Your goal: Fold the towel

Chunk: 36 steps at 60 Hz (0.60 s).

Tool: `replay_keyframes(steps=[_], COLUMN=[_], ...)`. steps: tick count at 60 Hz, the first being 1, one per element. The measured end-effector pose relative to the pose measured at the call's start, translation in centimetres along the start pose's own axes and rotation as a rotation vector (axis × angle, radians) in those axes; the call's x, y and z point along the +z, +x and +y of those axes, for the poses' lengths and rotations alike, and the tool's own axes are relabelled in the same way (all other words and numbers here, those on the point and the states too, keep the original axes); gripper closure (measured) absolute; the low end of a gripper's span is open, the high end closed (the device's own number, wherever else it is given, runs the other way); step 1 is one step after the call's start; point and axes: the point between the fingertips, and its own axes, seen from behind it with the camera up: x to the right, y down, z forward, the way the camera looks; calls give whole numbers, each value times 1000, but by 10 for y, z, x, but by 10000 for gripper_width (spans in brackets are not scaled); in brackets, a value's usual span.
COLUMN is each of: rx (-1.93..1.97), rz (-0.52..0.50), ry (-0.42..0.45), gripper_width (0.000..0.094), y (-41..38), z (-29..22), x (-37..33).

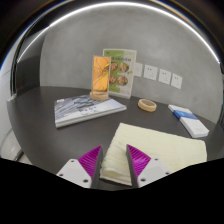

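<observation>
1. The hand-held gripper (112, 168) has its fingers spread apart, and nothing is pinched between the purple pads (90, 158).
2. The pale, folded towel (150, 155) lies flat on the dark worktop (40, 135), at its near edge, with one corner between the fingers.
3. A book (88, 107) lies beyond the left finger.
4. A tape ring (147, 104) sits farther back.
5. A blue-and-white pack (189, 120) lies near the right edge.
6. Printed cards (112, 74) stand at the far edge.

towel (150, 152): near edge hidden behind the fingers (141, 161)
poster (118, 73): print too small to read
book (88, 108): cover unreadable
</observation>
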Motion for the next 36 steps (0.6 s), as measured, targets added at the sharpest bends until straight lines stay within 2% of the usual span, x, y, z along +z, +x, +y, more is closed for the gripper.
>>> replay_keyframes(steps=[1, 2, 5, 7, 8, 9, 10, 11, 12, 24, 30, 36], rx=[-7, -6, -18, -18, -15, -13, -12, -8, 5, 116, 111, 177], rz=[-4, -8, 5, 8, 12, 18, 28, 37, 38, -42, -7, 78], ry=[-8, 16, 28, 35, 37, 43, 50, 59, 74, 99, 185, 245], gripper_width=[446, 525, 628, 667, 649, 751, 751, 860, 894, 927, 928, 927], y=[-1, -1, 1, 2, 4, 6, 10, 13, 15, 21, 60, 130], z=[1, -4, -3, -3, -2, -3, -4, -5, -6, -19, -59, -79], x=[2, 4, 6, 6, 7, 7, 7, 8, 8, -4, -36, -68])
